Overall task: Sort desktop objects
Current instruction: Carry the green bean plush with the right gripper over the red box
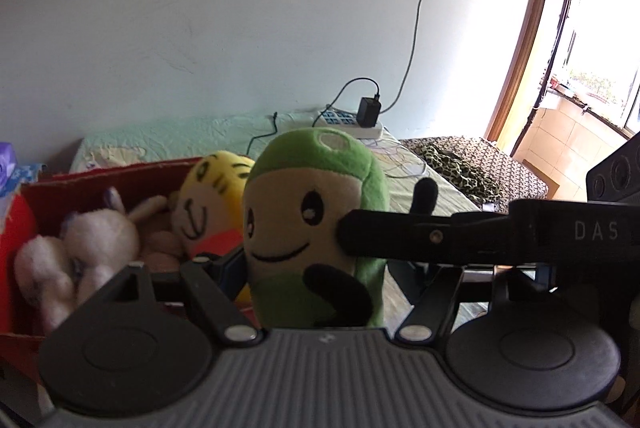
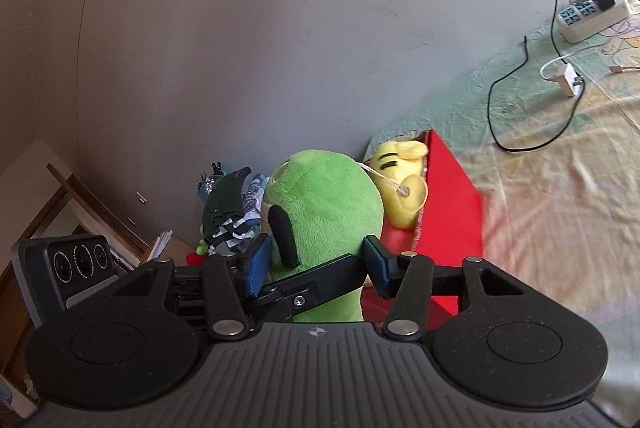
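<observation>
Both grippers are on the green plush (image 2: 324, 211): the right gripper (image 2: 316, 266) has its blue pads clamped on either side of the body, and the left gripper (image 1: 288, 260) looks closed on it too, though its right finger is hidden. That double grip probably keeps the floppy toy upright just over the red box (image 2: 448, 203). A yellow tiger plush (image 1: 212, 195) and a white bunny plush (image 1: 80, 252) already fill the box, so space is tight. A power strip (image 1: 352, 125) sits far back on the sheet.
</observation>
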Tool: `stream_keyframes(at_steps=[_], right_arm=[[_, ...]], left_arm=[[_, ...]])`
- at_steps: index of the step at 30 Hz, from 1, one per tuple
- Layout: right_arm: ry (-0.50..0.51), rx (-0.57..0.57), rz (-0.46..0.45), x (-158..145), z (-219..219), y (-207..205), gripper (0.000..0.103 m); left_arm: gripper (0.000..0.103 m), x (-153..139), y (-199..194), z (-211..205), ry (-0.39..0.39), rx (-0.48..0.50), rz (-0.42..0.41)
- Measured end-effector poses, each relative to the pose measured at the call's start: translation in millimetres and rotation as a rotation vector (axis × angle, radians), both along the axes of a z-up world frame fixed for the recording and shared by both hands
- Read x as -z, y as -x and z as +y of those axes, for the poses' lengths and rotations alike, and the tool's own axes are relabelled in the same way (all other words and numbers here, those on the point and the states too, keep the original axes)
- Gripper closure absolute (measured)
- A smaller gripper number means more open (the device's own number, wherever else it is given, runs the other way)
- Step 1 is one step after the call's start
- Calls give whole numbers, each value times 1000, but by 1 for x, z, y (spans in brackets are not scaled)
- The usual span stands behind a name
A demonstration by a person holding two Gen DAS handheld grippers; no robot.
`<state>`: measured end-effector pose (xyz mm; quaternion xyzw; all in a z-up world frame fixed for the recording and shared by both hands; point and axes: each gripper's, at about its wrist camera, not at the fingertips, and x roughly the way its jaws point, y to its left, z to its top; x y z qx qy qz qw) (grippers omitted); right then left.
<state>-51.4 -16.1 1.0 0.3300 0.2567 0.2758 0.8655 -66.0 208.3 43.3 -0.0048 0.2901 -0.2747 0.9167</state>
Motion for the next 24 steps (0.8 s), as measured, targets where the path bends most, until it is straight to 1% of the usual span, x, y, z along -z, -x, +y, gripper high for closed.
stream_keyframes(at_steps=[8, 12, 15, 18, 22, 24], right_arm=[[9, -29, -45, -11, 51, -21, 49], [2, -27, -43, -10, 68, -36, 49], [3, -21, -29, -5, 75, -47, 49], [20, -14, -9, 2, 81, -58, 49], [56, 6, 18, 12, 84, -67, 49], [57, 19, 33, 15, 83, -69, 49]], left_arm=[[32, -9, -14, 54, 14, -47, -50], [32, -7, -31, 76, 25, -70, -57], [32, 0, -45, 86, 38, -83, -43], [32, 11, -59, 93, 49, -88, -12], [32, 26, -75, 96, 46, -88, 39], [32, 32, -80, 95, 42, -84, 56]])
